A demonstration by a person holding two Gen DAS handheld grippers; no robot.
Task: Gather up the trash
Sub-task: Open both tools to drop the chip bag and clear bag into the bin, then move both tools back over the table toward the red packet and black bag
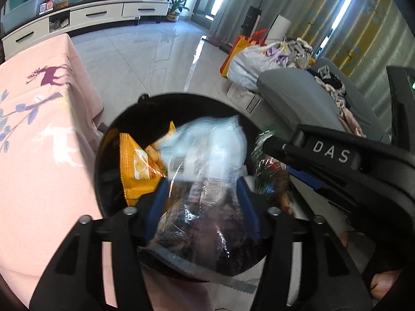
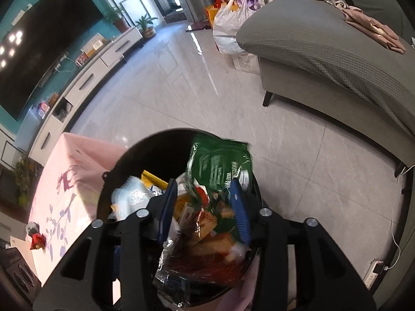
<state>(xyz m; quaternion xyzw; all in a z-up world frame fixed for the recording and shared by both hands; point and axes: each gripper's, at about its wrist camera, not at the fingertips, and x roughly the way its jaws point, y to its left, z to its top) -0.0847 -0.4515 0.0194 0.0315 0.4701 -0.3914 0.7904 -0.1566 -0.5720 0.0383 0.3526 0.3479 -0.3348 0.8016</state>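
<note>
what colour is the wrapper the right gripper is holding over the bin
Mostly green wrapper, clearest in the right wrist view.

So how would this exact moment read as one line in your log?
left gripper: shut on clear wrapper | right gripper: shut on green wrapper | both over black bin | orange packet in bin

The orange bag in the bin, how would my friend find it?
Find the pink tablecloth, then the round black bin beside it. The orange bag stands against the bin's wall nearest the tablecloth. It is the only plain orange packet; its neighbour is a pale, clear wrapper with a barcode.
</note>
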